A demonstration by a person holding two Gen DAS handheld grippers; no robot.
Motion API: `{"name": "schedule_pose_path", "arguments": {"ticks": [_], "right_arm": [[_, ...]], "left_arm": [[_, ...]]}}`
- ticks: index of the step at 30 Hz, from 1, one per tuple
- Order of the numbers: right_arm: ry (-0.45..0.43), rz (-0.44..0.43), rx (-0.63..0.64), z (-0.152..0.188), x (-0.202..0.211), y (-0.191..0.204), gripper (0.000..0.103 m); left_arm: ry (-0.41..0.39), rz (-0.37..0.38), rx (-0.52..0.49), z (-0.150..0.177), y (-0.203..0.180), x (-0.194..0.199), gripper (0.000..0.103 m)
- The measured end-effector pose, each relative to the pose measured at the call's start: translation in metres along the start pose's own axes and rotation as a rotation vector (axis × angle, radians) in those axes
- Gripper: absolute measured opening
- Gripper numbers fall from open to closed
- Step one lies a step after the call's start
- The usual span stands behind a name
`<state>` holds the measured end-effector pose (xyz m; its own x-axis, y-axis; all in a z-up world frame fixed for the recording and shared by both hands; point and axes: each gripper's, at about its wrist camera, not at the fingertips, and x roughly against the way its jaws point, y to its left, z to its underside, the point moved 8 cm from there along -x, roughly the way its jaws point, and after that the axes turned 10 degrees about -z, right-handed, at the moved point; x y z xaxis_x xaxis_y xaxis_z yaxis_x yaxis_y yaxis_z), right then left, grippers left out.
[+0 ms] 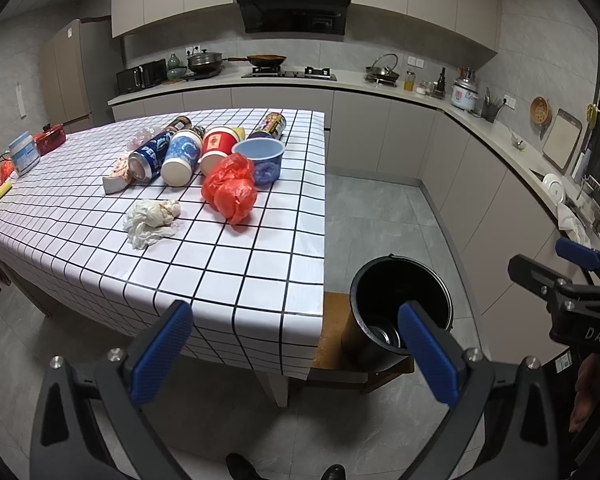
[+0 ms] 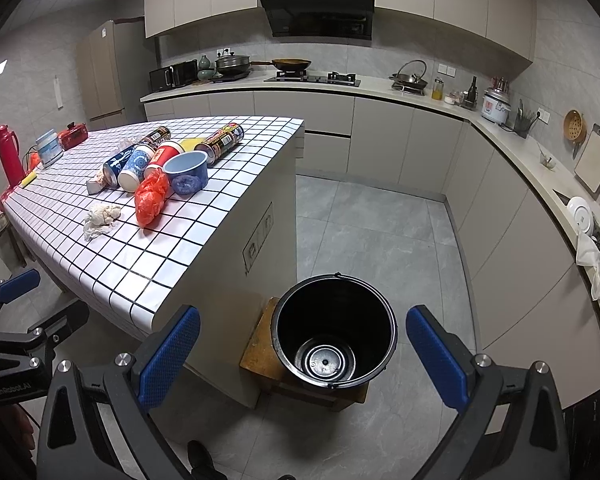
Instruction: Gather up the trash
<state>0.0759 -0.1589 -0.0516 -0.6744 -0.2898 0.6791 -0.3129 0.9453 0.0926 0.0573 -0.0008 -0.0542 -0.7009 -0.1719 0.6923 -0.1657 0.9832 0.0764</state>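
Note:
Trash lies on the checked table (image 1: 228, 272) (image 2: 148, 272): a crumpled white tissue (image 1: 153, 221) (image 2: 100, 218), a red plastic bag (image 1: 231, 189) (image 2: 152, 198), a Pepsi can (image 1: 150, 156), paper cups (image 1: 182, 156), a blue bowl (image 1: 260, 160) (image 2: 188, 174) and tall cans (image 1: 270, 125) (image 2: 220, 143). A black bucket (image 1: 400, 312) (image 2: 334, 332) stands on a low wooden stool right of the table. My left gripper (image 1: 296, 356) is open and empty, near the table's front edge. My right gripper (image 2: 302, 360) is open and empty, above the bucket.
A red thermos (image 2: 8, 156), a white jar (image 1: 23, 153) and a red box (image 1: 50, 139) stand at the table's left end. Kitchen counters (image 1: 500, 136) run along the back and right walls. Grey tiled floor (image 2: 380, 232) lies between table and counters.

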Motion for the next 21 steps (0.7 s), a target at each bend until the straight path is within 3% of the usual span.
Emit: {"name": "schedule_pose_path", "arguments": {"ticks": [21], "right_arm": [[-0.003,0.0,-0.005,-0.0033,0.0,-0.0009,0.103]], "left_arm": [[0.003,0.009,0.0,-0.0007,-0.004,-0.0021,0.103]]}}
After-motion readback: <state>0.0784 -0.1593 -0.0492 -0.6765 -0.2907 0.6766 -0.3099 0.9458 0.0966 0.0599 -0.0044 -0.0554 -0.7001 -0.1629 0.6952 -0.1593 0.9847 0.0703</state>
